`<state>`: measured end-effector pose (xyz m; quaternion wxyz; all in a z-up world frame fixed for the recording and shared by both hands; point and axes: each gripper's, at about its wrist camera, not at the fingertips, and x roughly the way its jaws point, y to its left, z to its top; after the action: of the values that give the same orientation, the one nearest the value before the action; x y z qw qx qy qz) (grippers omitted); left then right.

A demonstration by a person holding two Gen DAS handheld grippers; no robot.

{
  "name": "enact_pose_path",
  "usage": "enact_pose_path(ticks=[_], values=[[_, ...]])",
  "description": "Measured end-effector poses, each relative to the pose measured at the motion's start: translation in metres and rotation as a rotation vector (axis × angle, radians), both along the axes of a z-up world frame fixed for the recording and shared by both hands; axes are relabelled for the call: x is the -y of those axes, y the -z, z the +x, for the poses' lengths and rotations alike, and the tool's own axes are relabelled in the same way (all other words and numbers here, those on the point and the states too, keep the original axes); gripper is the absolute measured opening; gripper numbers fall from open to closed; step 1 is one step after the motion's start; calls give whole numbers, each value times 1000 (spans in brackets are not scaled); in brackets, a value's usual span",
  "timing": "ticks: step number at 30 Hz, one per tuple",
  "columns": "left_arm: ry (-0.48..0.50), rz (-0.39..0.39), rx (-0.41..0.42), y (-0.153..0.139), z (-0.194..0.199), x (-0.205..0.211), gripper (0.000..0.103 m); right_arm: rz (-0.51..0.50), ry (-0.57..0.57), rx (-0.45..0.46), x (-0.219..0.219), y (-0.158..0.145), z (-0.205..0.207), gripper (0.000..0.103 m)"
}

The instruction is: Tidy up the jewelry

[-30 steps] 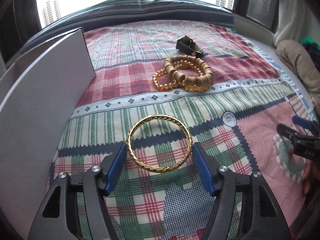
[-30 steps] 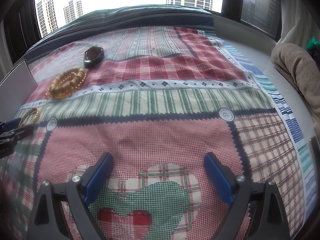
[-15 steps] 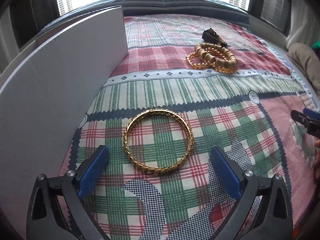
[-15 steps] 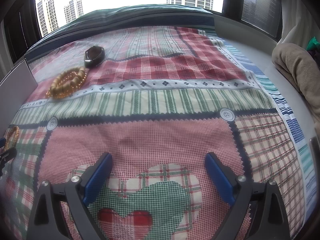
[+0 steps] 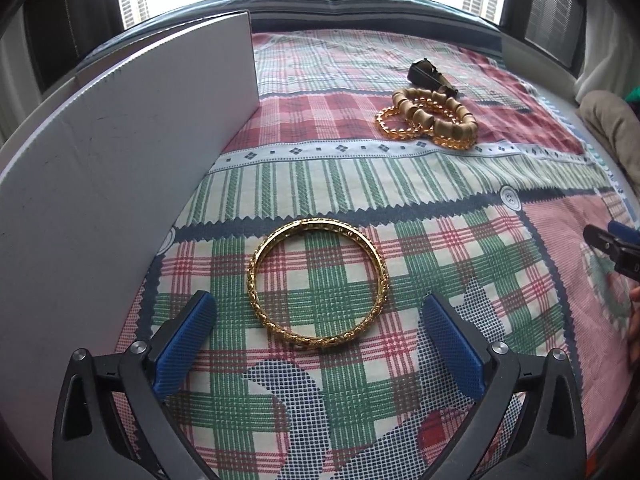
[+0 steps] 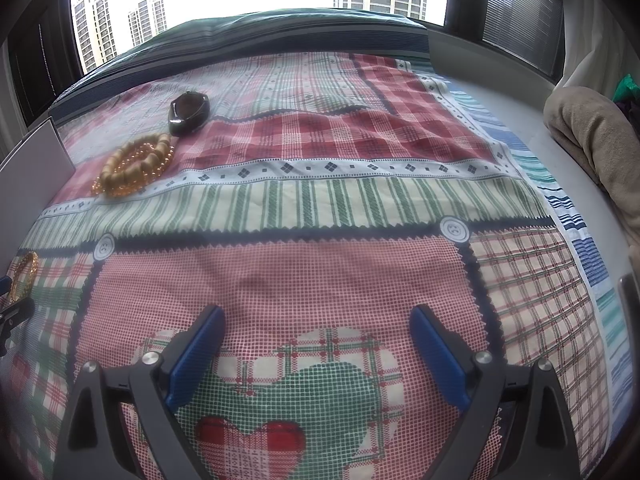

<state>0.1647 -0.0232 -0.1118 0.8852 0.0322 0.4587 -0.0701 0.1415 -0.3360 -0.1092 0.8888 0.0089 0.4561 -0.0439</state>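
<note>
Left gripper (image 5: 318, 320): jaws spread wide, holding nothing — the gold bangle (image 5: 318, 284) lies flat on the patchwork bedspread (image 5: 440, 184) just ahead, between its blue pads, untouched. Right gripper (image 6: 316, 340): equally wide, empty. Beaded bracelets (image 5: 430, 122) and a dark case (image 5: 428, 74) lie far ahead; white board (image 5: 120, 168) stands at left.

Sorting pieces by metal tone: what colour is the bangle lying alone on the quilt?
Gold, with an embossed pattern, seen best from the left wrist: bangle.
</note>
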Motion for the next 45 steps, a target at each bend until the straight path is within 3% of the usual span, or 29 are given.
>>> enact_pose_path(ticks=[20, 23, 25, 29, 32, 33, 36, 41, 43, 45], values=[[0, -2, 1, 0, 0, 0, 103, -1, -1, 1, 0, 0, 0, 95], [1, -2, 1, 0, 0, -1, 103, 9, -29, -62, -1, -3, 10, 96], [1, -3, 1, 0, 0, 0, 103, 101, -99, -117, -5, -13, 25, 95], [-1, -3, 1, -1, 0, -1, 103, 334, -164, -53, -22, -55, 50, 95], [0, -3, 1, 0, 0, -1, 103, 401, -267, -52, -61, -76, 81, 94], [0, -3, 1, 0, 0, -1, 103, 391, -312, -59, -79, -79, 91, 89], [0, -3, 1, 0, 0, -1, 103, 330, -414, -123, -134, -73, 120, 50], [0, -3, 1, 0, 0, -1, 103, 134, -415, -235, -194, -36, 158, 43], [0, -3, 1, 0, 0, -1, 103, 69, -390, -270, -200, -23, 163, 25], [0, -4, 2, 0, 0, -1, 103, 49, -373, -260, -195, -24, 161, 1]])
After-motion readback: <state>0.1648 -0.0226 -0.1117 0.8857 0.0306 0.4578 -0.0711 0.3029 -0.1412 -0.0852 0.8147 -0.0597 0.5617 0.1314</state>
